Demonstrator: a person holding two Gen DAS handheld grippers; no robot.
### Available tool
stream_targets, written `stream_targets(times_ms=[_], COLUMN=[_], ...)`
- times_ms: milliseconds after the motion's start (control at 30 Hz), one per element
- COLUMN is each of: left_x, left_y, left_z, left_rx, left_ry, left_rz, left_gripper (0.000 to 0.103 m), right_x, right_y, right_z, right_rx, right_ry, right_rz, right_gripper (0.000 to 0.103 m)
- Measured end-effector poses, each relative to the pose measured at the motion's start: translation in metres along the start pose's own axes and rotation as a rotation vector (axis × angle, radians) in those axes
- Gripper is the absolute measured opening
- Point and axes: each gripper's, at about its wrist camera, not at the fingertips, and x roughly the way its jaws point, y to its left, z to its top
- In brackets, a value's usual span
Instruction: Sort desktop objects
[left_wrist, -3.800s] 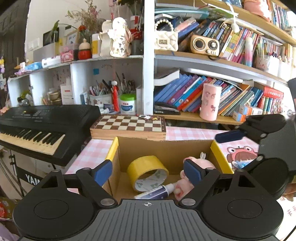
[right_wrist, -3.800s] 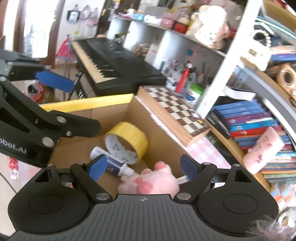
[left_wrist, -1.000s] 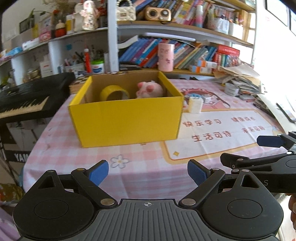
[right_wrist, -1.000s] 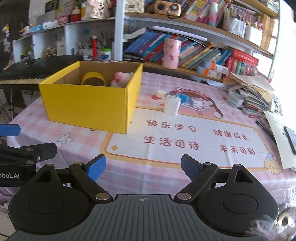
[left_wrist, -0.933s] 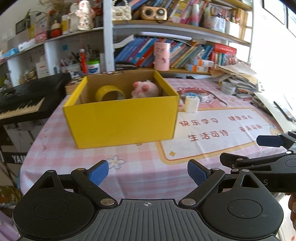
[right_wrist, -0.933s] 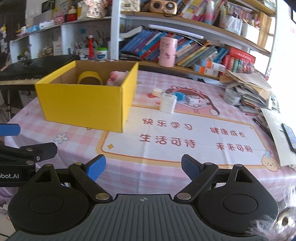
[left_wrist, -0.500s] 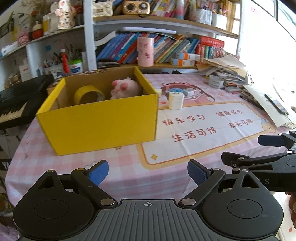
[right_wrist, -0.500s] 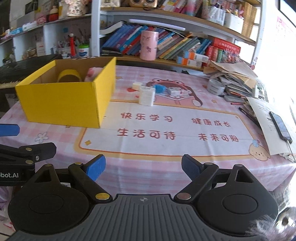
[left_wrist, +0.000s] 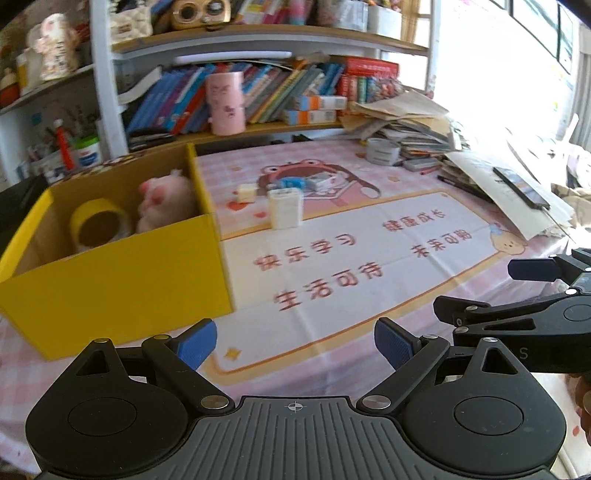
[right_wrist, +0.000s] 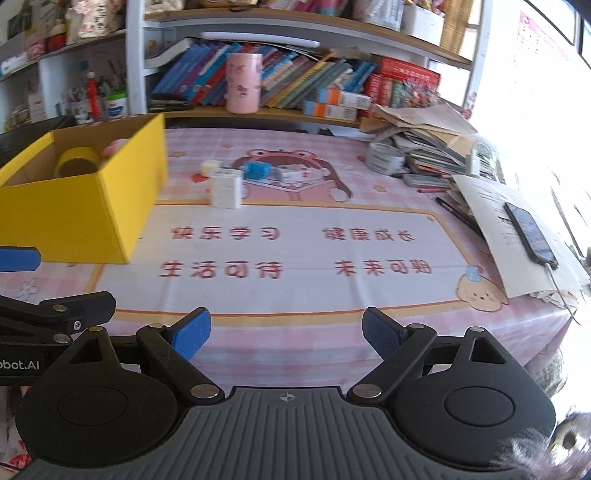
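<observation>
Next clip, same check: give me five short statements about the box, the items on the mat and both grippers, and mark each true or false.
1. The roll of yellow tape lies inside the yellow cardboard box. True.
2. The pink plush toy sits on the printed mat outside the box. False: it is in the box, beside the tape.
3. The small white rectangular container stands upright on the mat, apart from the box. True.
4. The left gripper is shut on the white container. False: its fingers are spread with nothing between them.
5. The right gripper holds nothing. True.
</observation>
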Motion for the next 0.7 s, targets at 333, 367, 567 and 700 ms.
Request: stream_targets(times_ms=[333,367,567,700], left_x=[0.031,0.034,0.056,0.071], left_y=[-0.032,-0.036,-0.048,-0.059], left_z=[0.02,0.021,0.034,0.045], left_rx=[0.048,0.054,0.045,0.036], left_ry=[0.006,0.008,0.04,0.057], left_rz=[-0.044,-0.037,-0.026,0.0], left_gripper=[0.094,0.094,0.094,0.094], right_x=[0.024,0.027,0.047,0.062], right_y=[-0.044,-0.049,-0.073,-0.088], right_z=[0.005,0.005,0.009,0.016], right_rx=[0.075,0.083,0.118,0.127], right_ry=[0.037,0.042,0.074,0.086], right_rz=[-0.034,-0.035,-0.029,-0.011], right_gripper=[0.088,0.088,0.088,0.088])
